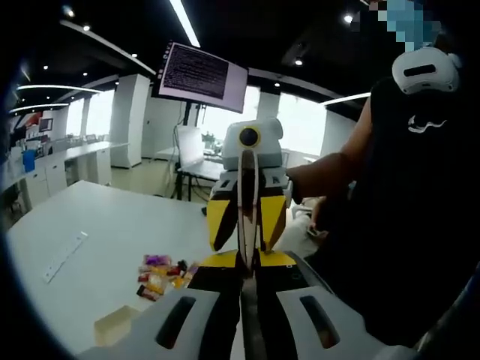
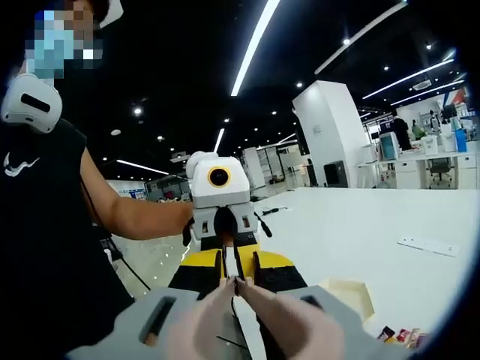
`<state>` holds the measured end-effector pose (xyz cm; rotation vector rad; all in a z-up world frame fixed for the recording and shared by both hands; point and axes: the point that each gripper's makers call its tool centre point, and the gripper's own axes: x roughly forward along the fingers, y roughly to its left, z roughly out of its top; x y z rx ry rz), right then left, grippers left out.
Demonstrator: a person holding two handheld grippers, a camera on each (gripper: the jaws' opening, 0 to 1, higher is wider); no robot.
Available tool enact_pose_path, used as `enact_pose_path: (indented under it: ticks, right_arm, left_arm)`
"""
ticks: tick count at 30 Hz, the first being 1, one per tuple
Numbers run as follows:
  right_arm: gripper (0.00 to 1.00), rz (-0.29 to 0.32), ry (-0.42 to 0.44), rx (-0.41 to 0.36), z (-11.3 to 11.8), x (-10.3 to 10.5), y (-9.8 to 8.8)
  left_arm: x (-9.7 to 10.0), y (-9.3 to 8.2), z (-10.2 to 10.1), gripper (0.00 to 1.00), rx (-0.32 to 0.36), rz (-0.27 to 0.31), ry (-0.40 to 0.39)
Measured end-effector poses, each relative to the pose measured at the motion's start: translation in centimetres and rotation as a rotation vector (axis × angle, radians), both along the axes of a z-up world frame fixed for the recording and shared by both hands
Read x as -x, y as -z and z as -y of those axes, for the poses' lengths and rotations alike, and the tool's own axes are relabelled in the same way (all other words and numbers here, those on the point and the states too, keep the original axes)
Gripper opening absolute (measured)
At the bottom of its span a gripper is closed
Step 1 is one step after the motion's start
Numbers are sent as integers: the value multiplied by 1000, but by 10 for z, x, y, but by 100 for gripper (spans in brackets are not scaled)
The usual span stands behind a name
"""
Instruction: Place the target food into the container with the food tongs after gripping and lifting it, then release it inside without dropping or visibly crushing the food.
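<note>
Both grippers face each other, raised above the white table (image 1: 112, 225). Left gripper (image 1: 247, 289) jaws together; right gripper (image 2: 236, 289) jaws together, nothing between them. Wrapped snacks (image 1: 161, 274) lie lower left of the left gripper view, beside a translucent container (image 1: 112, 326).

Smooth matt white table (image 1: 112, 225); translucent plastic container (image 1: 114, 326)

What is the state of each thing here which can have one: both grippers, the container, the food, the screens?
left gripper: shut
right gripper: shut
container: open at the top, looks empty
food packets: lying in a loose pile beside the container, not gripped
monitor: switched on, showing text
laptop: lid open
</note>
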<state>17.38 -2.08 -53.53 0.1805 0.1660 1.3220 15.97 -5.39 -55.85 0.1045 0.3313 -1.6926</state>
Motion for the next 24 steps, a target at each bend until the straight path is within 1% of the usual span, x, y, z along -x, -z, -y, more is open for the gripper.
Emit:
enact_pose_path:
  ticks: [4,6,8,9,10,11,13,15,19,23,24]
  right_arm:
    - [17,7,-1,0,0,1,1]
    - [16,25,-1,6,0,1,2]
    - [16,17,0,4,1,2,1]
    - [15,34,12,-2,3,1,-2]
    - [15,50,24,-10,4,-1,-5]
    - [16,40,29,-17,6,-2,-6]
    - [16,16,34,-19,7,-5,-6]
    - [17,25,49,-15,8,-8,-5]
    - [20,24,51,-1,9,-10,-5]
    - [22,46,43,20,8,-10,-3]
    - [21,48,42,23,8,-10,-3]
  left_arm:
    - [0,0,-1,2,-5,6,5]
    - [0,2,0,2,-14,6,5]
    - [1,1,0,3,-13,-5,8]
    - [-1,-2,1,3,5,0,3]
    - [-4,-6,2,4,33,30,-2]
    - [-5,-8,2,6,53,54,0]
    - [-6,-7,2,8,44,37,-8]
    - [-11,-7,4,9,54,63,-26]
    - [-14,-8,4,15,67,82,-33]
    - [-16,-6,4,18,56,75,-46]
    - [-16,-6,4,16,55,76,-49]
